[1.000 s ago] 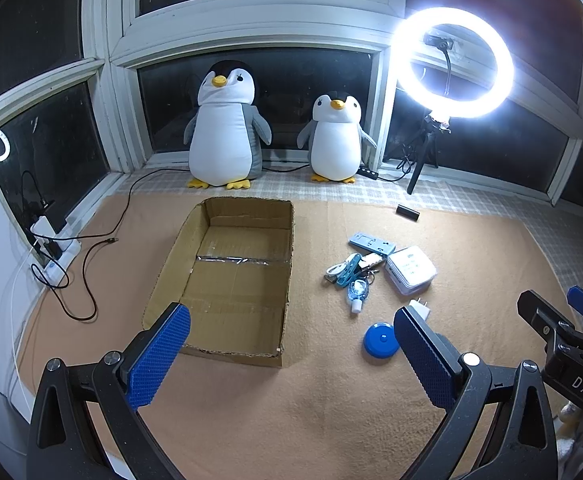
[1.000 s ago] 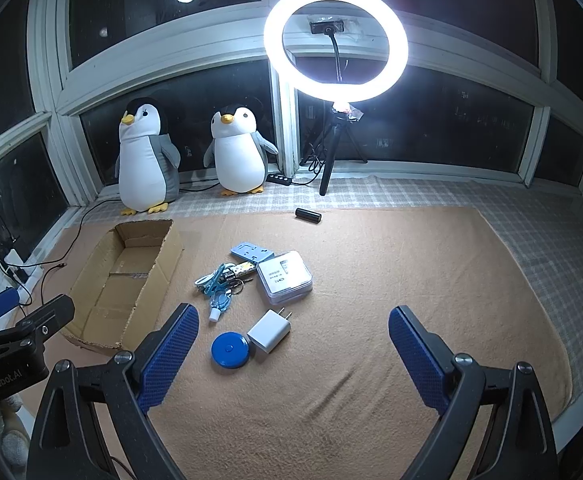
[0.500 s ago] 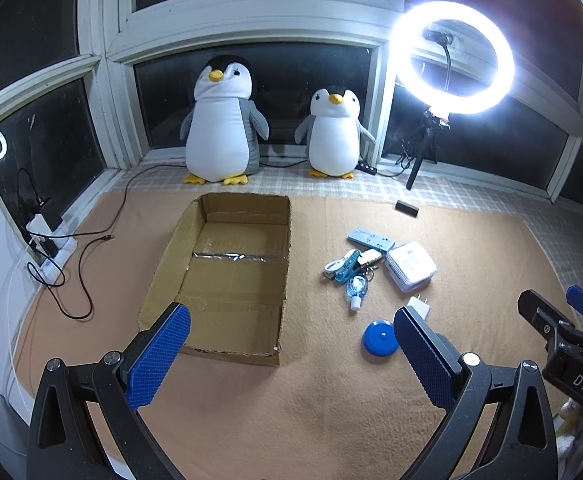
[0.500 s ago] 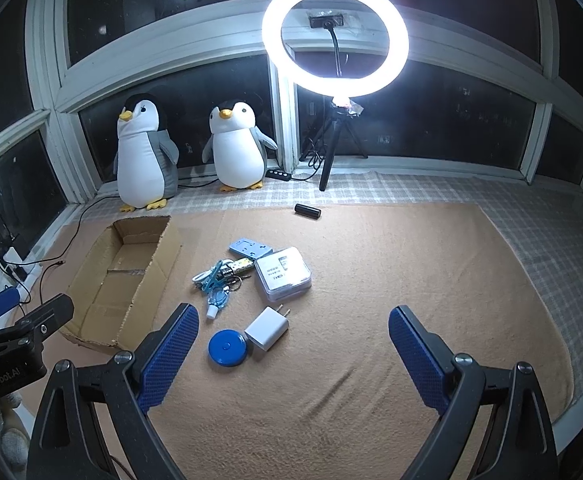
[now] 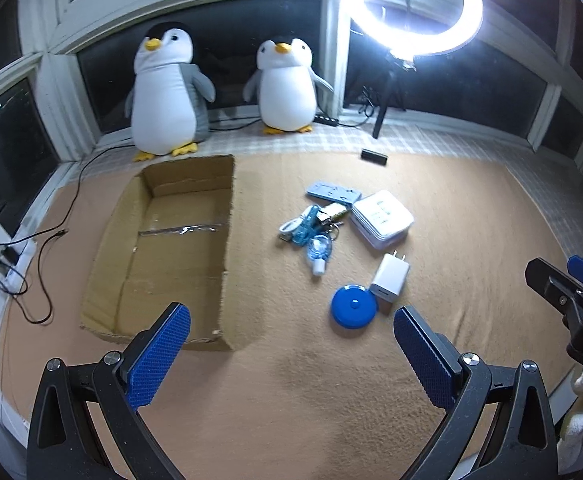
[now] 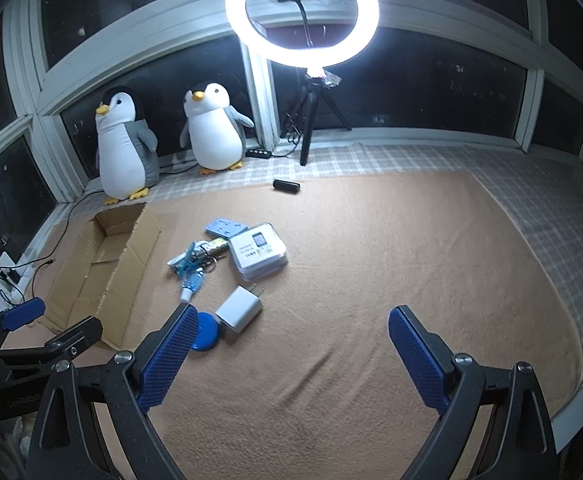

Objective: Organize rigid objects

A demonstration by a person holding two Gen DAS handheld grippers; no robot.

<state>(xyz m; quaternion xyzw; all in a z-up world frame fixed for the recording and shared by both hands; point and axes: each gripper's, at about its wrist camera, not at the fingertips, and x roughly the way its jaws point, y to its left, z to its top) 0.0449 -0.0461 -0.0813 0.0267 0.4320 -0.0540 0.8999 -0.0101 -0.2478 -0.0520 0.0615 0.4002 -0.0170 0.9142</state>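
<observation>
A small clutter lies on the tan blanket (image 5: 471,216) just right of the open cardboard box (image 5: 171,248): a white wall charger (image 5: 389,280) touching a round blue disc (image 5: 353,306), a small clear bottle (image 5: 318,251), a blue cable bundle (image 5: 303,229), a flat blue plate (image 5: 333,193) and a stack of clear cases (image 5: 381,219) — all outside the box, which holds nothing. The left tongs (image 5: 291,354) hover spread wide, empty, near the box's front corner. The right tongs (image 6: 291,352) likewise gape empty — their left pad overlaps the disc in the right view.
</observation>
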